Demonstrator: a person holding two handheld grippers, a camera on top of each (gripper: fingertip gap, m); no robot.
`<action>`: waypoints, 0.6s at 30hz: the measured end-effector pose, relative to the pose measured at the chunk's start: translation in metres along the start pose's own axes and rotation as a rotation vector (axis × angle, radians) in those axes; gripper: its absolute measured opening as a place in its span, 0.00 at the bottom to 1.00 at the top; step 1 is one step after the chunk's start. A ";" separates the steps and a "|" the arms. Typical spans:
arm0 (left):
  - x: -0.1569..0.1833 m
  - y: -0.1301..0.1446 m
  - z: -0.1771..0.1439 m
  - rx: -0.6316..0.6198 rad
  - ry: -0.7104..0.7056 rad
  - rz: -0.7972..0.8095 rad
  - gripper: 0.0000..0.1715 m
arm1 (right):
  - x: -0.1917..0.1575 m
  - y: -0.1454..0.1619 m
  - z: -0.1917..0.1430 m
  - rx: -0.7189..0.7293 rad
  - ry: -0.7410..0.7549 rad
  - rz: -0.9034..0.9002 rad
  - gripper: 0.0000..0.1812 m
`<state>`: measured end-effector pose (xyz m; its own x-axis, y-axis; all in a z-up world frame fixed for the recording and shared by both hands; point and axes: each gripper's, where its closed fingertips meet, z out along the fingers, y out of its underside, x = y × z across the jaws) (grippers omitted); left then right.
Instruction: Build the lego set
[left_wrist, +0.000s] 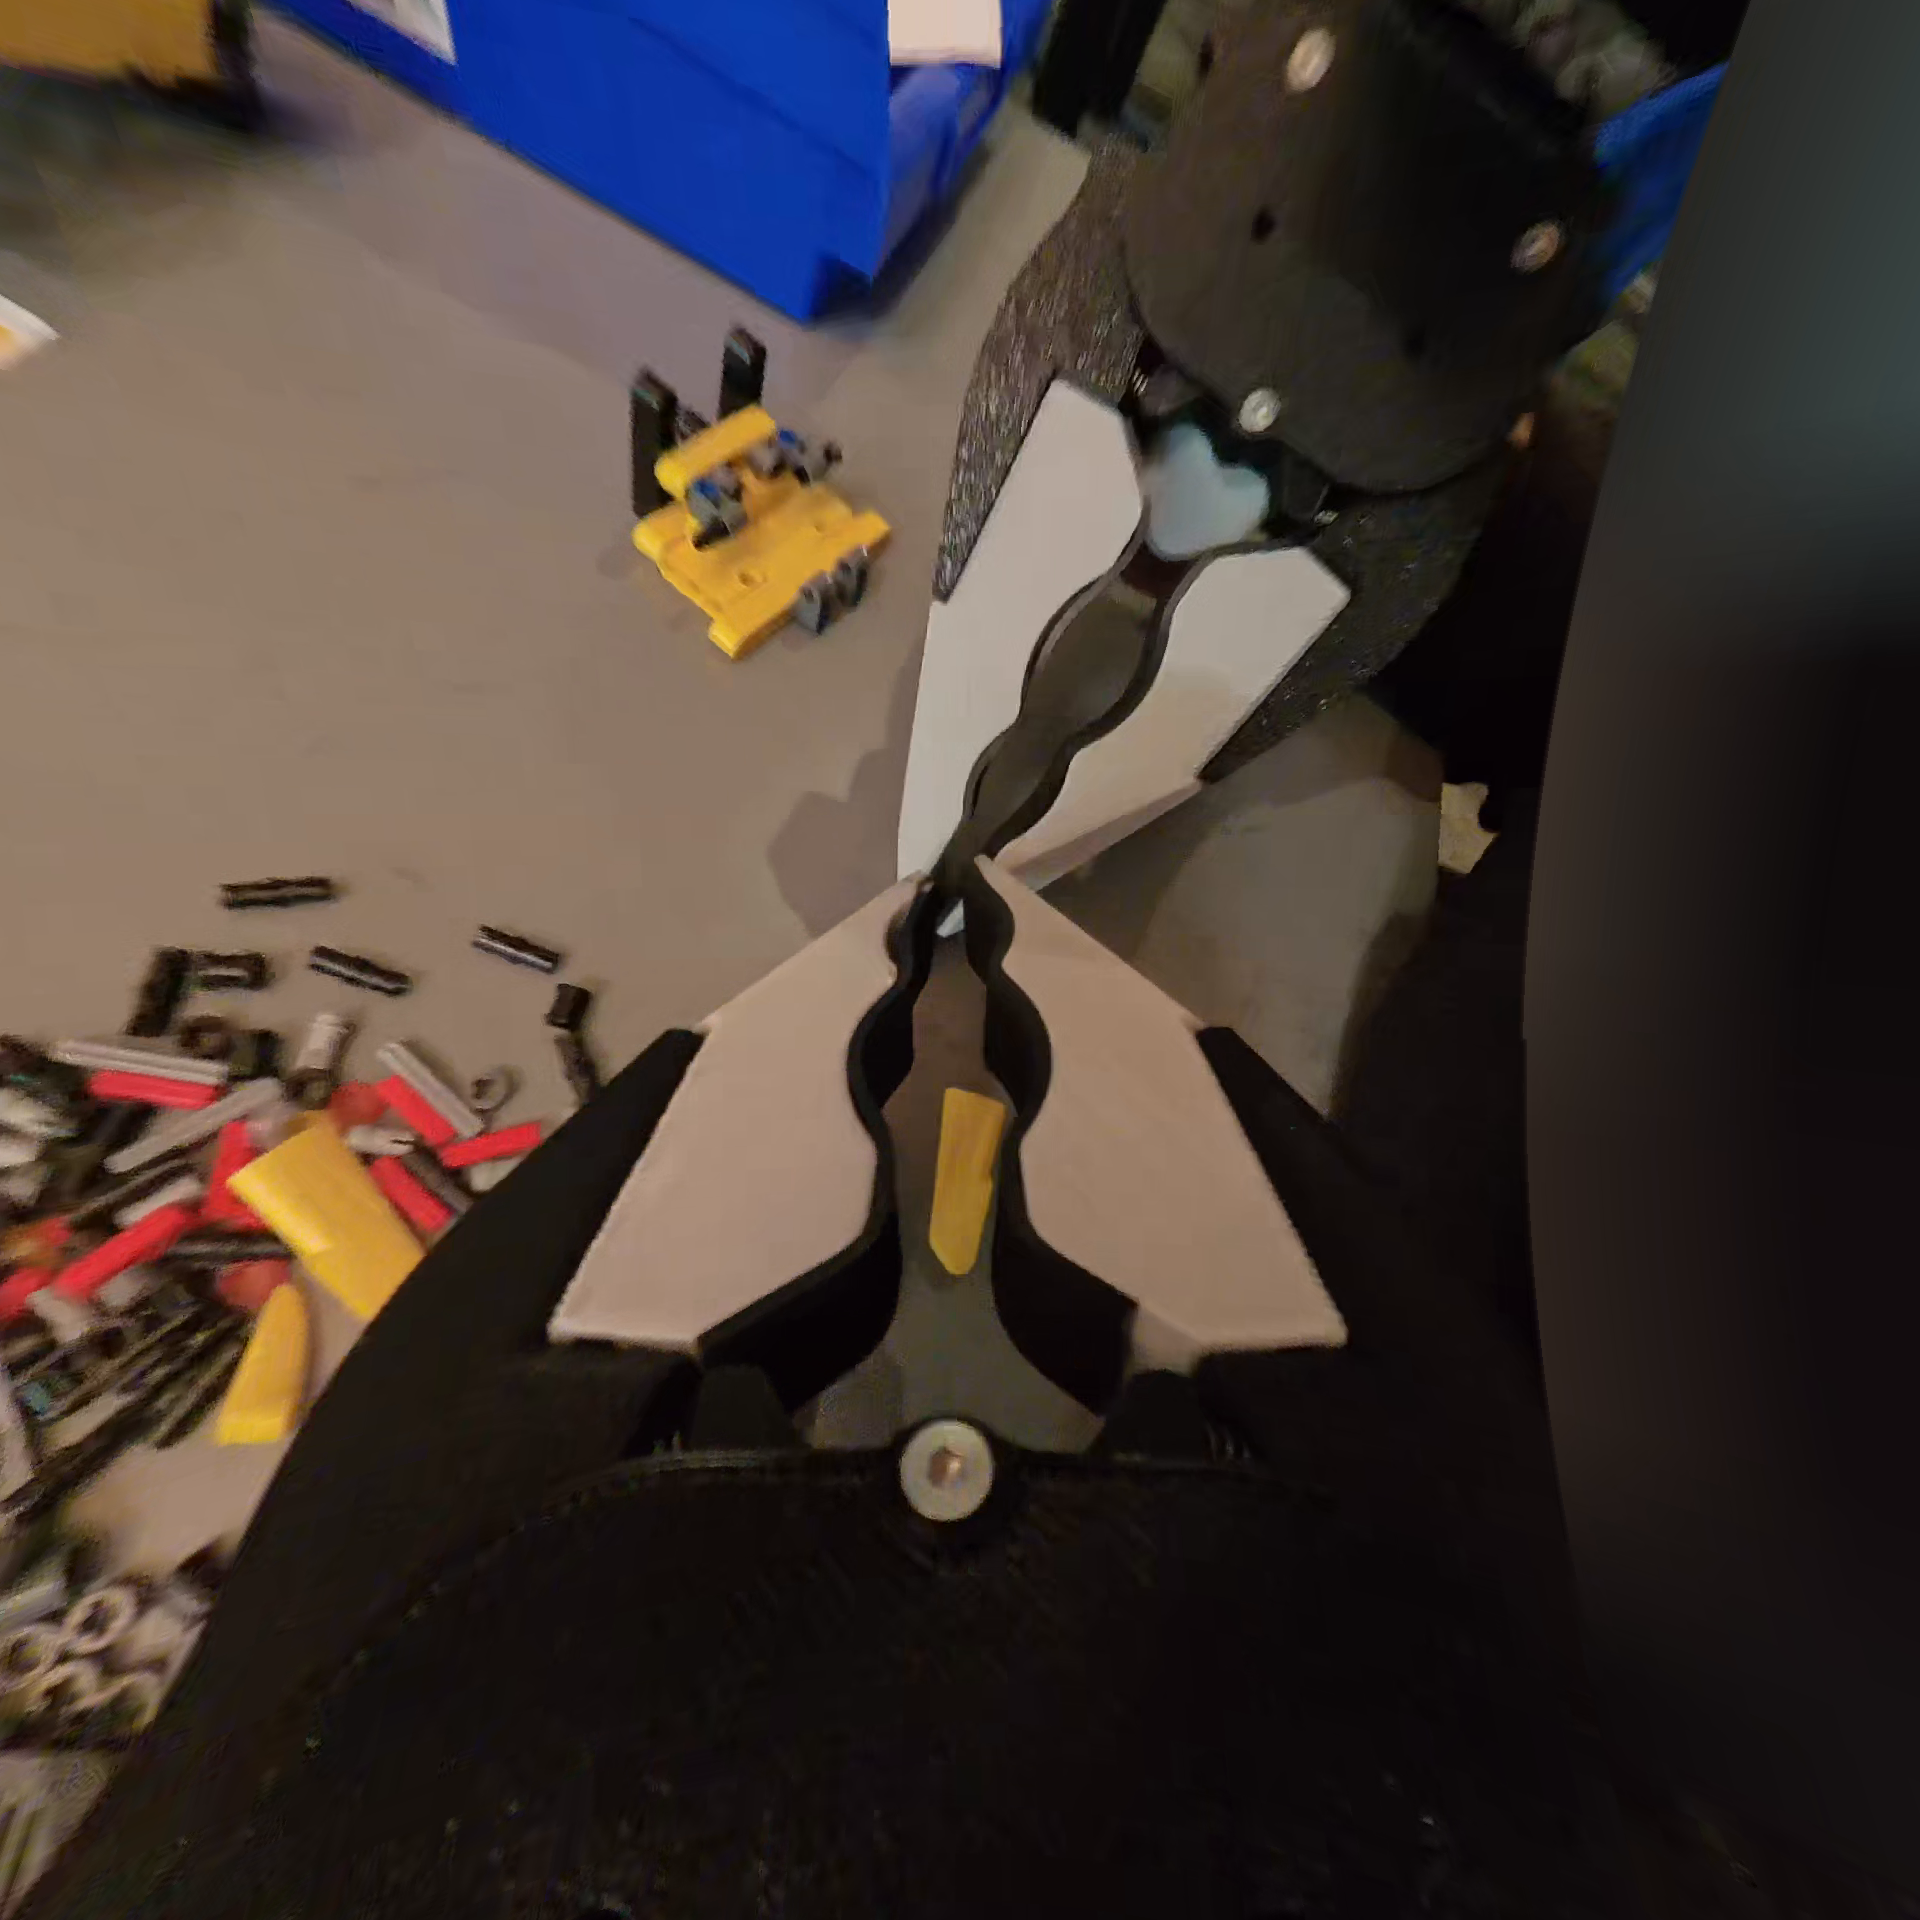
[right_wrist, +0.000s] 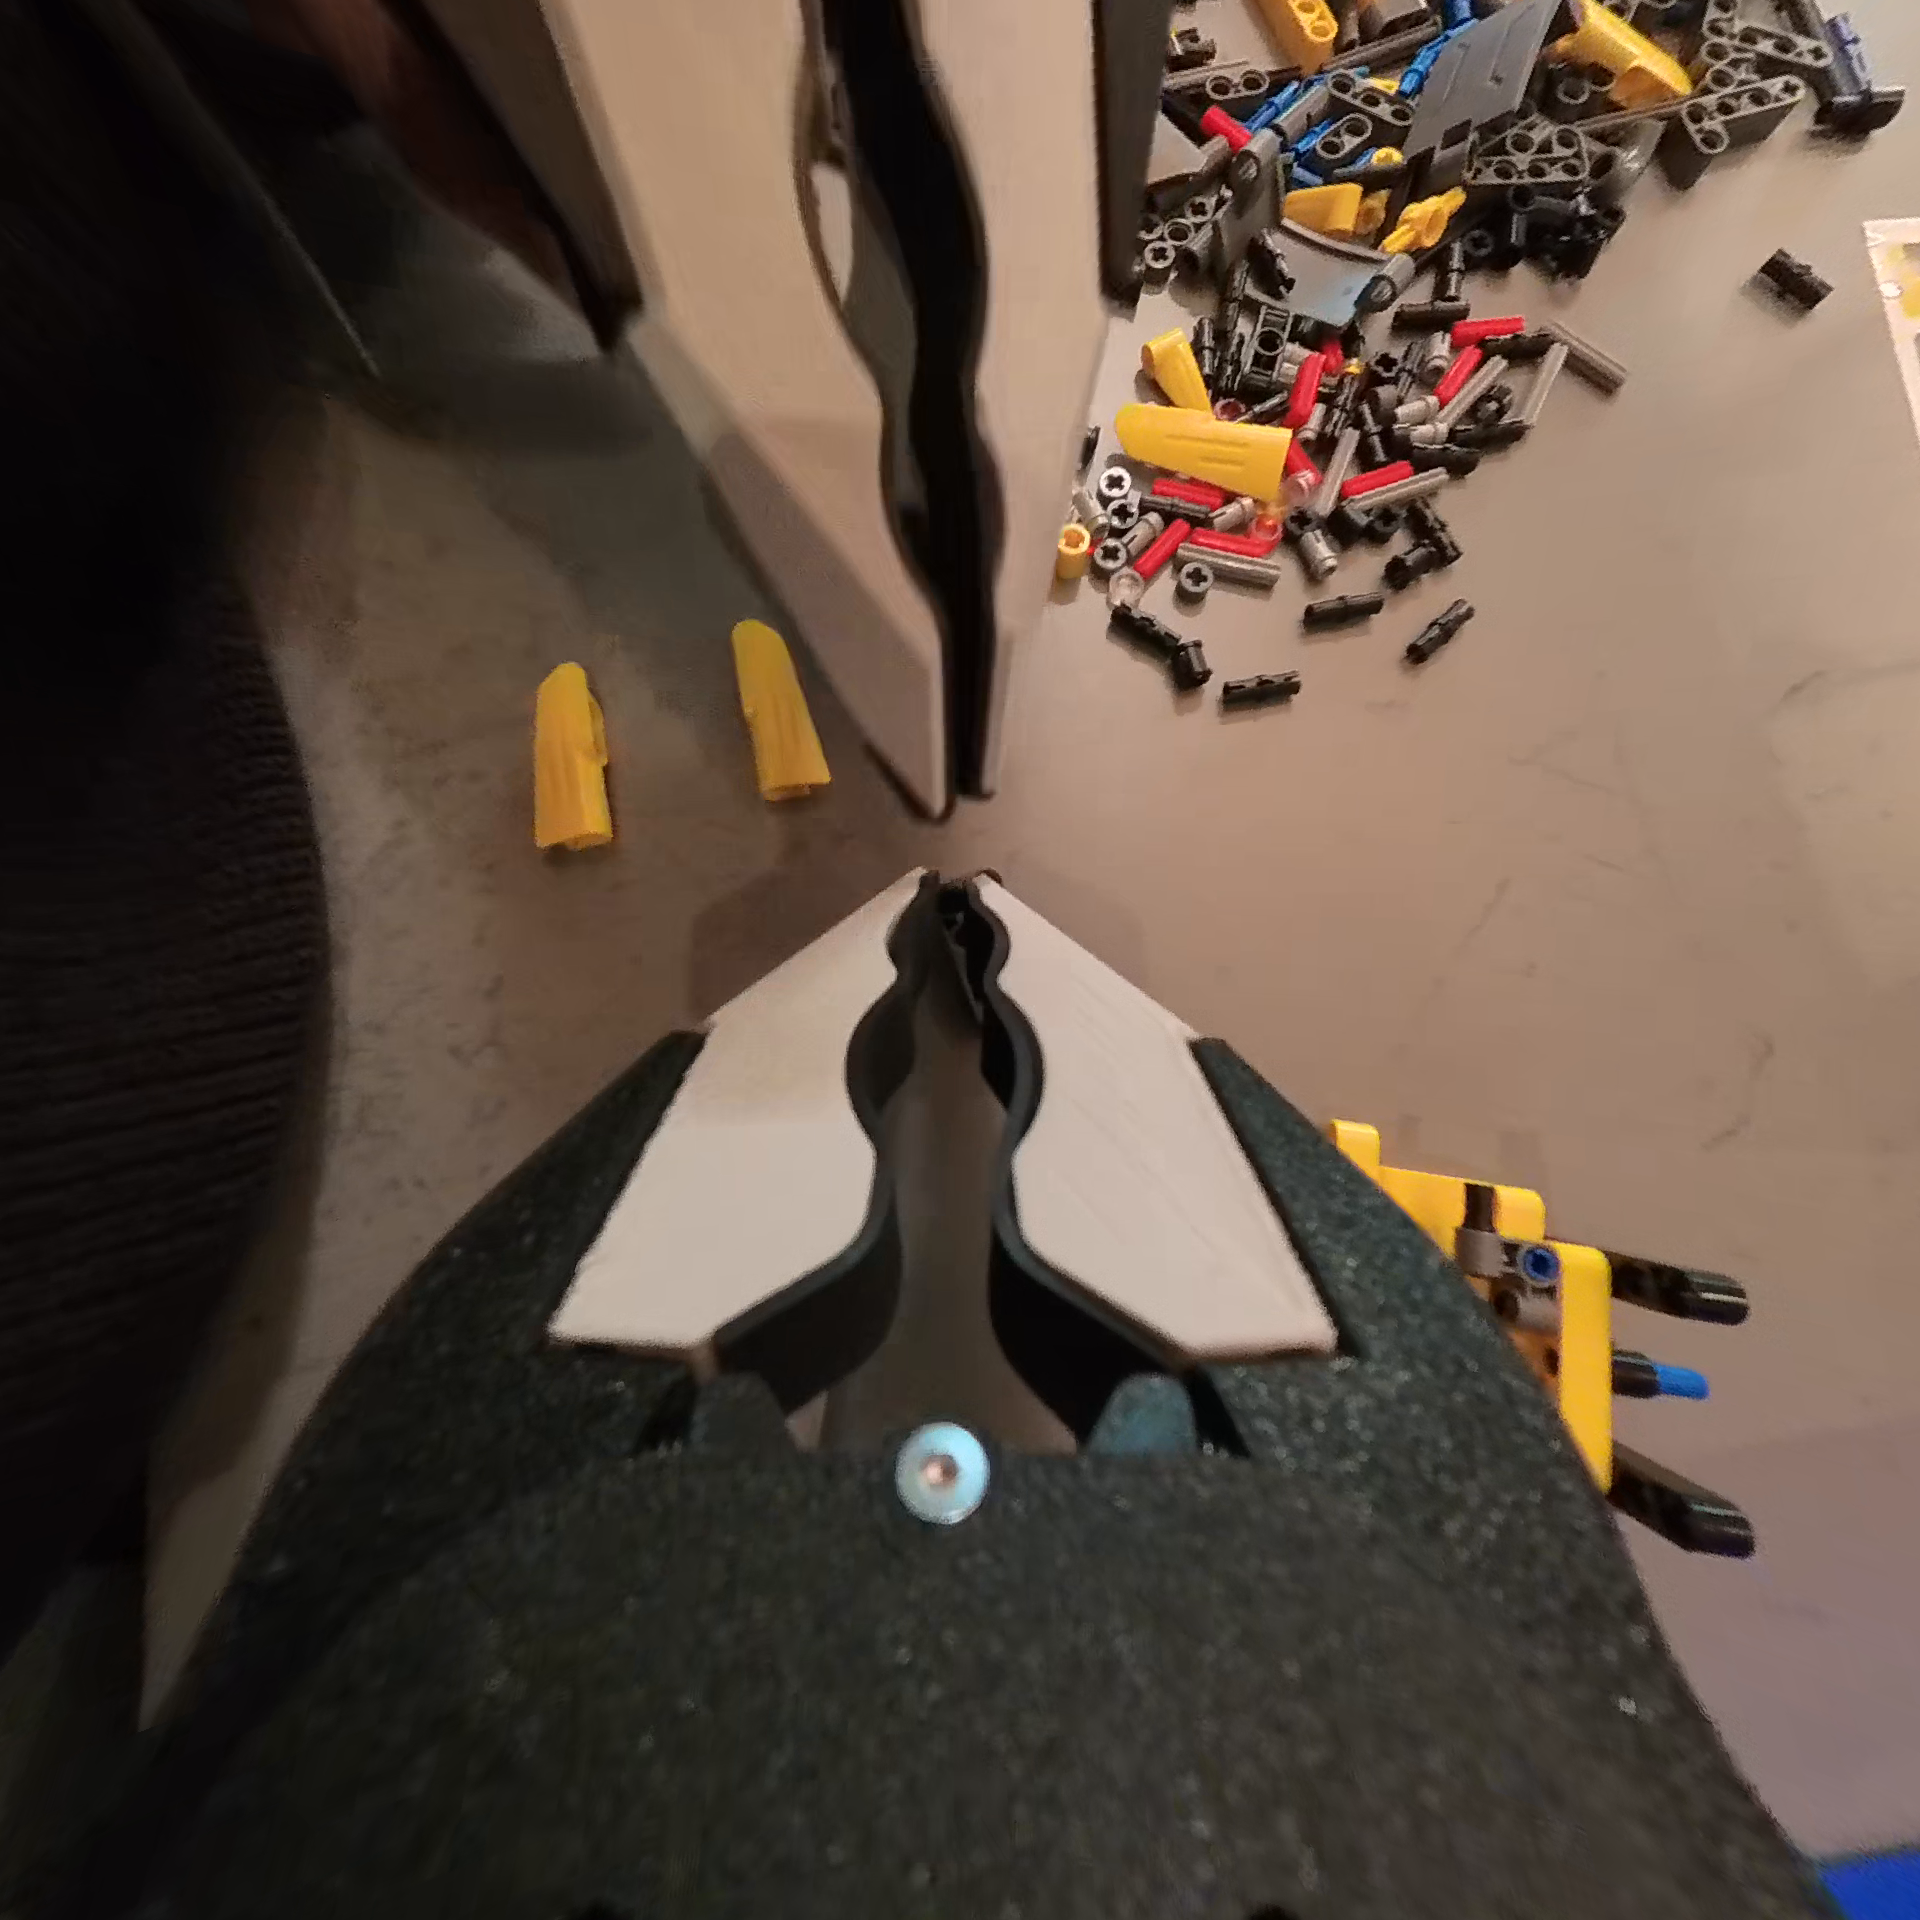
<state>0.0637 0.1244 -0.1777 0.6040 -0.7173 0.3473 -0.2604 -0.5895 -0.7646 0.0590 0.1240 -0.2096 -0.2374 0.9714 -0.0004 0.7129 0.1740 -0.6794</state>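
Grey table (right_wrist: 1455, 935) bears loose parts (right_wrist: 1351, 416) (mostly black, red).

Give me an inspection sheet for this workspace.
Surface: grey tabletop, scuffed.
Job's things: yellow-black brick assembly; two yellow curved pieces lying apart.
Clutter: loose pile of red, grey, black, yellow parts.
Grippers: left gripper and right gripper tip to tip, jaws closed; whether either pinches anything, cannot tell.
Cables: nothing seen.
Surroundings: blue bins behind.
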 end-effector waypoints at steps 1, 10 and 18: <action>0.000 0.005 0.006 -0.039 0.001 -0.018 0.03 | 0.000 0.000 0.000 0.002 0.003 -0.009 0.02; -0.015 0.014 0.009 -0.114 -0.083 -0.053 0.08 | 0.005 0.007 0.004 0.001 0.052 -0.061 0.03; -0.013 0.015 0.004 -0.116 -0.076 0.005 0.09 | 0.006 -0.010 -0.006 0.123 0.025 -0.022 0.02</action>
<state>0.0550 0.1267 -0.1958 0.6564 -0.6931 0.2980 -0.3466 -0.6279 -0.6969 0.0549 0.1297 -0.1984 -0.2346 0.9716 0.0324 0.6213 0.1755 -0.7636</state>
